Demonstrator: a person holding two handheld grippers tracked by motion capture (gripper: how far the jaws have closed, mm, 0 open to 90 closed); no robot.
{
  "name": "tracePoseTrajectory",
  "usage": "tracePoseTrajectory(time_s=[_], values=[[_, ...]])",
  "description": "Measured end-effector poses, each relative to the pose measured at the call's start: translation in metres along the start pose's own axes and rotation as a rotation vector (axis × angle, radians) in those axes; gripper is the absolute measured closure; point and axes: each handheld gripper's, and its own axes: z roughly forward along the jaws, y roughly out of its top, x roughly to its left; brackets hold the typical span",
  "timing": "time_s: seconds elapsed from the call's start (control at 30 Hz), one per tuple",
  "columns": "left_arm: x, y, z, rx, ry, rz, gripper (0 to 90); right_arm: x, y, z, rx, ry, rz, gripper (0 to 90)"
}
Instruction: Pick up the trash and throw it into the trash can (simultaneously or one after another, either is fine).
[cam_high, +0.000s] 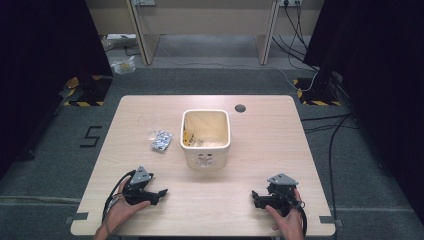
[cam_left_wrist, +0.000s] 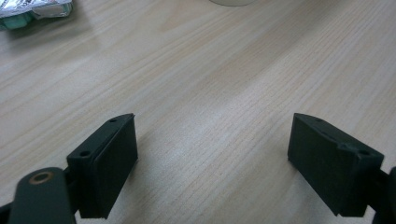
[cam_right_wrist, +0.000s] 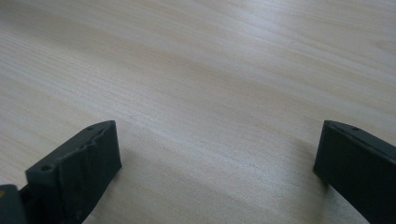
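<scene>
A cream square bin (cam_high: 205, 138) stands in the middle of the wooden table (cam_high: 260, 130), with some scraps inside it. To its left lie a silver blister pack (cam_high: 161, 140) and a clear plastic cup (cam_high: 147, 124). The pack's edge (cam_left_wrist: 32, 10) appears at the top left of the left gripper view. My left gripper (cam_high: 161, 193) rests near the table's front left, held by a hand, its jaws wide apart over bare wood (cam_left_wrist: 212, 135). My right gripper (cam_high: 255, 196) sits at the front right, also open with nothing between its fingers (cam_right_wrist: 217, 149).
A dark round hole (cam_high: 240, 108) marks the table's far right part. Beyond the table are a wooden desk frame (cam_high: 205, 25), cables on the grey floor and black stands with striped bases (cam_high: 82, 92) at both sides.
</scene>
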Motion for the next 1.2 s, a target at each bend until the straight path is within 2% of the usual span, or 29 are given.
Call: tracePoseTrajectory(time_s=[0.53, 0.73, 0.9, 1.2], values=[[0.002, 0.000, -0.001, -0.008, -0.008, -0.013, 16.0, 0.000, 0.000, 0.000, 0.000, 0.000, -0.002, 0.3], [0.004, 0.000, -0.001, -0.009, 0.019, -0.014, 15.9, 0.000, 0.000, 0.000, 0.000, 0.000, -0.001, 0.3], [0.012, 0.004, -0.007, -0.037, 0.036, -0.043, 15.9, 0.000, 0.000, 0.000, 0.000, 0.000, -0.002, 0.3], [0.018, 0.009, -0.009, -0.044, 0.074, -0.049, 15.9, 0.000, 0.000, 0.000, -0.001, -0.001, -0.004, 0.4]])
